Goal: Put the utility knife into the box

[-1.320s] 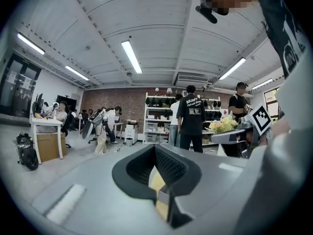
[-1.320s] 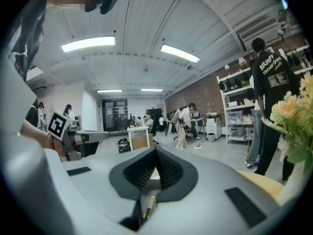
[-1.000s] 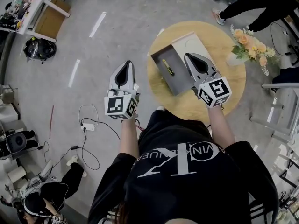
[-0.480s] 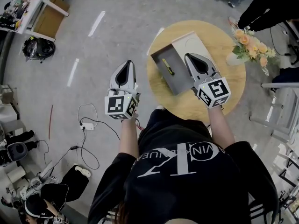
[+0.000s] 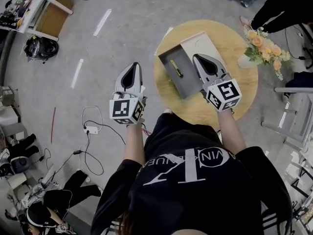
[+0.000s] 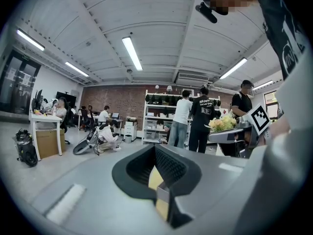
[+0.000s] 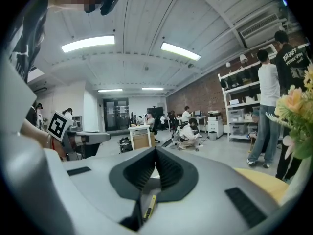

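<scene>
Utility knife (image 5: 175, 68) already lies inside the grey box (image 5: 185, 83) on the round table (image 5: 195, 115). Both tongs seem clenched on nothing: the right gripper (image 5: 198, 58) hovers over the box, and the left gripper (image 5: 131, 66) hangs off the table. Lift straight away without nudging the box.

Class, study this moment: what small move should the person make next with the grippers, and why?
Probably just draw the right gripper back from above the box. The utility knife already lies inside it, both grippers have their jaws together on nothing, and the left gripper hangs beside the round table, so nothing seems left to pick up.
</scene>
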`<state>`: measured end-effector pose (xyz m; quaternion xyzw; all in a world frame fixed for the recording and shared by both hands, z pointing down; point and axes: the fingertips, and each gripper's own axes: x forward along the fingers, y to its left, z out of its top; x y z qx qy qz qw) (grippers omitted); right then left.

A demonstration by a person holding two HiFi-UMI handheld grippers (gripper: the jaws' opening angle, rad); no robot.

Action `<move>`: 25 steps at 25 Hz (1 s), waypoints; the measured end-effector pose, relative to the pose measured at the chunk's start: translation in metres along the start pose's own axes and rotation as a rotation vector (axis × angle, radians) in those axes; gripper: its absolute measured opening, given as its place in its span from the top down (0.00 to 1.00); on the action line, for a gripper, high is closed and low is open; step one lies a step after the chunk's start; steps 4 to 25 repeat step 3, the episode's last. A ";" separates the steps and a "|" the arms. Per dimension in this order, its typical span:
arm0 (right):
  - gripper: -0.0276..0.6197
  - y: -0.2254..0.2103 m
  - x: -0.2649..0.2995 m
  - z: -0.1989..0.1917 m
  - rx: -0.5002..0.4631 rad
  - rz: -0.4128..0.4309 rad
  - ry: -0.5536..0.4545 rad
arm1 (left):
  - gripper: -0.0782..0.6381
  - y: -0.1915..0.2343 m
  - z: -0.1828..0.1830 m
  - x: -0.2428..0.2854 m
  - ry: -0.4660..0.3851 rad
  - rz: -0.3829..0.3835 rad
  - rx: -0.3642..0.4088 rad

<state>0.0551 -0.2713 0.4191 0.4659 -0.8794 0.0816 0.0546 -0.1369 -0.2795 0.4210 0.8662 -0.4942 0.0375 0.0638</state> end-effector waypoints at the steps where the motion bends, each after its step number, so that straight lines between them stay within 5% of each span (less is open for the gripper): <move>1: 0.94 0.000 0.001 0.000 0.000 0.003 -0.001 | 0.88 0.000 0.000 0.000 0.002 0.000 0.001; 25: 0.94 -0.001 0.002 0.000 0.001 0.009 -0.001 | 0.88 0.000 -0.001 0.001 0.005 0.001 0.002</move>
